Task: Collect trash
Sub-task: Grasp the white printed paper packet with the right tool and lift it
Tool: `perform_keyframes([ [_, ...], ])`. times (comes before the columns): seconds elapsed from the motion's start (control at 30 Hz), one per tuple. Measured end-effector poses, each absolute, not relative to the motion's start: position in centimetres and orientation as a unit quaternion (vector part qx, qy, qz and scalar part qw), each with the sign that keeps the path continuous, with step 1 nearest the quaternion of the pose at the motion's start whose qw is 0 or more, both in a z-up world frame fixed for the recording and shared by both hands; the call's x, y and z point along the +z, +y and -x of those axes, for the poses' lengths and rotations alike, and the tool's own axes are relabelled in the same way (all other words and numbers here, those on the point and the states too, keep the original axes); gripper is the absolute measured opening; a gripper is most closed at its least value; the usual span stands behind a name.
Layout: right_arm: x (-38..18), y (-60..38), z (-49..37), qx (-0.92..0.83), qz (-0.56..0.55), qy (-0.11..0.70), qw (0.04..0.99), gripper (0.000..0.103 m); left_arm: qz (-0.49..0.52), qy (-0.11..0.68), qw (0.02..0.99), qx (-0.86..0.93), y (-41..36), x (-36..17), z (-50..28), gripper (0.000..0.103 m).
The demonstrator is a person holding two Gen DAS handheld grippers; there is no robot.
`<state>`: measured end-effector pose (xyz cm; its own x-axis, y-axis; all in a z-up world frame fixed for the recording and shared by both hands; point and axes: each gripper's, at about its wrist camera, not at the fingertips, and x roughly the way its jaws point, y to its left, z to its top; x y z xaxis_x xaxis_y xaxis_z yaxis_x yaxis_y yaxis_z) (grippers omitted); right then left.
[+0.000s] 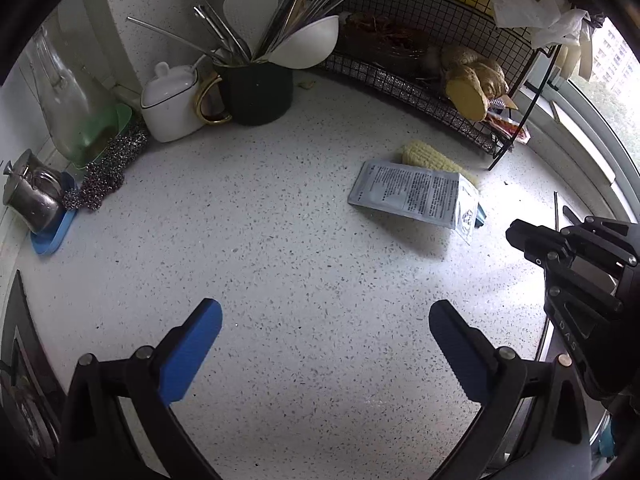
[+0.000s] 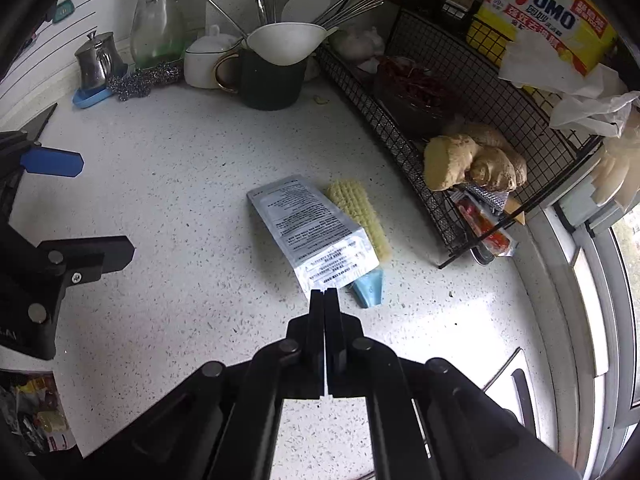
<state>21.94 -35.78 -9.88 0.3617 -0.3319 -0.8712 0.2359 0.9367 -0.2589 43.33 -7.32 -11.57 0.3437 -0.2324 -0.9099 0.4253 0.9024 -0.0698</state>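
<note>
A silver foil packet (image 2: 312,232) printed with small text lies on the speckled white counter (image 2: 180,208), over a yellow brush (image 2: 360,212) with a light blue handle (image 2: 370,290). The packet (image 1: 416,194) and the brush (image 1: 432,158) also show in the left wrist view. My right gripper (image 2: 324,294) is shut, its tips at the packet's near edge; whether it pinches the edge I cannot tell. My left gripper (image 1: 326,316) is open and empty above bare counter, left of the packet. The right gripper (image 1: 520,232) shows at the right edge of the left wrist view.
A black wire rack (image 2: 440,128) with ginger (image 2: 476,160) and a yellow detergent box (image 2: 548,20) stands at the right. A dark utensil cup (image 2: 272,80), white sugar pot (image 2: 206,60), steel scourers (image 2: 140,80), metal jug (image 2: 96,60) and glass bottle (image 2: 156,20) line the back wall.
</note>
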Motion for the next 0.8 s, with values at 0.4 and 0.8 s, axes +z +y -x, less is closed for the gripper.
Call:
perform_keyframes([
  [0.4, -13.4, -35.4, -24.0, -0.184, 0.142, 0.541, 0.808, 0.048, -0.086, 0.559, 0.805, -0.181, -7.0, -14.4, -44.3, 0.103],
  [0.8, -17.6, -37.0, -28.0, -0.199, 0.184, 0.553, 0.788, 0.039, -0.082, 0.579, 0.794, -0.166, -5.7, -17.1, -46.3, 0.103],
])
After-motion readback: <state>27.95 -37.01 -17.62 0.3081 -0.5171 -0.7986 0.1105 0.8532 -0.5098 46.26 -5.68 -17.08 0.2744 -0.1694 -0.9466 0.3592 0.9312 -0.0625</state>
